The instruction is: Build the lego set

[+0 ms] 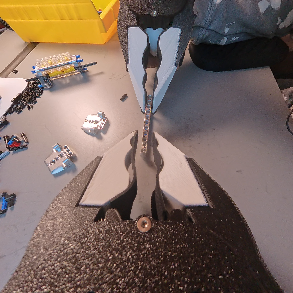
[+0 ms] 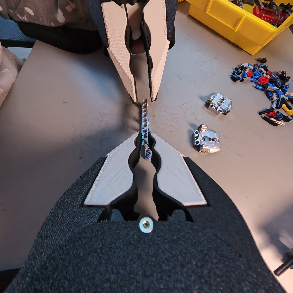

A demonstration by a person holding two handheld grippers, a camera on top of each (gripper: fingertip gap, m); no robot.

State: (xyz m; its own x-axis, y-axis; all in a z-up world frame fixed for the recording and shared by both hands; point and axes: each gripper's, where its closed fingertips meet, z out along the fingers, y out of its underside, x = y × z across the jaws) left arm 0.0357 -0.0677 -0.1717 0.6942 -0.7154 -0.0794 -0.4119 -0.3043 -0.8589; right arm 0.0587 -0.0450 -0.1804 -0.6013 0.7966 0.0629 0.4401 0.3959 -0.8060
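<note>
Your right tool point(image 2: 144, 134) is clamped on the silver holed beam point(image 2: 144, 125); left tool point(image 1: 145, 133) is narrowly parted round its free end. Keep beam level w/ counter point(image 2: 79, 111), squeeze gently.

Yellow bin point(image 1: 60, 23) cut off by the top edge

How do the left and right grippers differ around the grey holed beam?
The right gripper is shut on the grey beam; the left gripper is open, fingers flanking its other end with gaps. The right's end carries a blue pin; the left's shows none. Both face each other along it.
</note>
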